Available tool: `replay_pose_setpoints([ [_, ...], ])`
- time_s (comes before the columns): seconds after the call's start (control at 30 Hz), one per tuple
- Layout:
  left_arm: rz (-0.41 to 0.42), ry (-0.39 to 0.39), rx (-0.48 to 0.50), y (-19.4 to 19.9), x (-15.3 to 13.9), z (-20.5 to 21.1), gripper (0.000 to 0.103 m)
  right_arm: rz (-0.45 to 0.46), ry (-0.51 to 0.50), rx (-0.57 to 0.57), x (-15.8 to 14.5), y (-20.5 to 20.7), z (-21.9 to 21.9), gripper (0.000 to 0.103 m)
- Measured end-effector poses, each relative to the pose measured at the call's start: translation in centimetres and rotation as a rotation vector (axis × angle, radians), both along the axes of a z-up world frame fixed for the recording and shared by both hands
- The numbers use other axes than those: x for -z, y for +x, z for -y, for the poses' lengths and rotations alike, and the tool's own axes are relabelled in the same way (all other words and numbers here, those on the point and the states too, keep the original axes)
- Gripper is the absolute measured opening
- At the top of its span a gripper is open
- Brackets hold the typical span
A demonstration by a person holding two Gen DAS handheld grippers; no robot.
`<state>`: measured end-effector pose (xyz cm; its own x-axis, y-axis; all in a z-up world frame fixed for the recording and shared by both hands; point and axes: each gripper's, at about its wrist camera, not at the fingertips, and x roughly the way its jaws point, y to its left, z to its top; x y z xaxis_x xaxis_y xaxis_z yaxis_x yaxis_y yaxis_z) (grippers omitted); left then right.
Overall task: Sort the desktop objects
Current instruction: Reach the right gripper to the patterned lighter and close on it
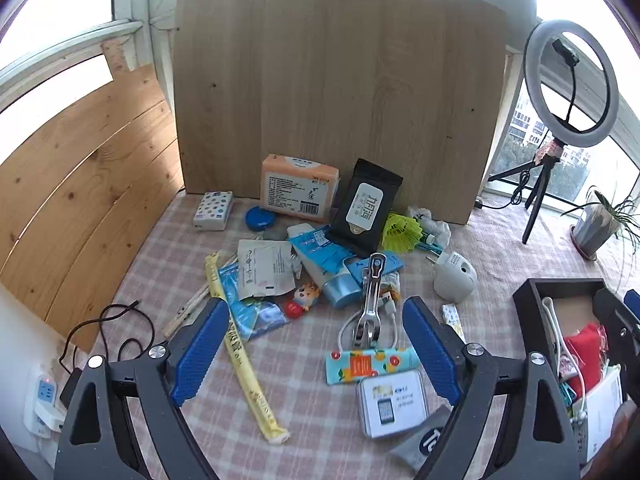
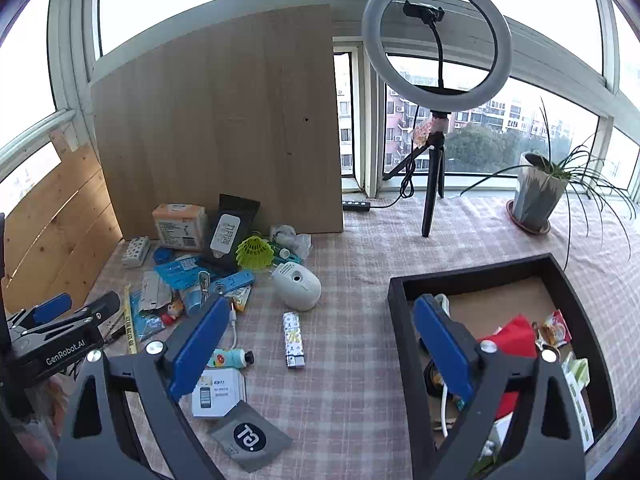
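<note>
Desktop objects [image 1: 320, 264] are piled on the checked tabletop [image 2: 360, 360] against an upright wooden board [image 1: 336, 80]; an orange tissue pack [image 1: 298, 188], a black wipes pack [image 1: 366, 208], a yellow-green shuttlecock [image 1: 402, 232], a metal clip [image 1: 370, 300] and a long yellow wrapper [image 1: 244, 352] are included. A white rounded device [image 2: 298, 286] and a lighter [image 2: 293, 338] are set apart from the pile. A ring light [image 2: 436, 40] on a tripod and a potted plant [image 2: 536, 196] are stood farther back. The left tongs [image 1: 316, 352] are held wide open above a fruit-print tube [image 1: 370, 364] and a small white box [image 1: 394, 402], with nothing gripped. The right tongs [image 2: 320, 352] are likewise spread wide and empty, one finger over the black tray [image 2: 472, 270]. A red packet [image 2: 512, 336], a white cable [image 2: 442, 302] and snack sachets are contained in the tray.
</note>
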<state>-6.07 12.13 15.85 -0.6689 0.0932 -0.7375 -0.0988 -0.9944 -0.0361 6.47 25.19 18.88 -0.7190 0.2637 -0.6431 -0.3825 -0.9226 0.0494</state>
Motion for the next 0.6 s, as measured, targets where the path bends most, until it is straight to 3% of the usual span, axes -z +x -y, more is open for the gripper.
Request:
replay_pose_setpoints([
  [0.03, 0.012, 0.009, 0.007, -0.5, 0.4, -0.3, 0.086, 0.008, -0.009, -0.008, 0.3, -0.5, -0.1, 0.092],
  [0.17, 0.062, 0.013, 0.041, -2.1, 2.3, -1.7, 0.081, 0.081, -0.05, -0.028, 2.6, -2.6, -0.8, 0.067],
  [0.37, 0.138, -0.004, 0.075, -4.7, 5.6, -3.2, 0.079, 0.194, -0.109, -0.047, 7.3, -5.9, -1.3, 0.064],
  [0.43, 0.152, -0.02, 0.086, -5.5, 6.6, -3.7, 0.074, 0.238, -0.113, -0.049, 8.7, -7.1, -1.4, 0.057],
  [0.6, 0.208, -0.007, 0.071, -7.6, 9.0, -4.0, 0.063, 0.324, -0.118, -0.077, 11.7, -9.5, -1.5, 0.052],
])
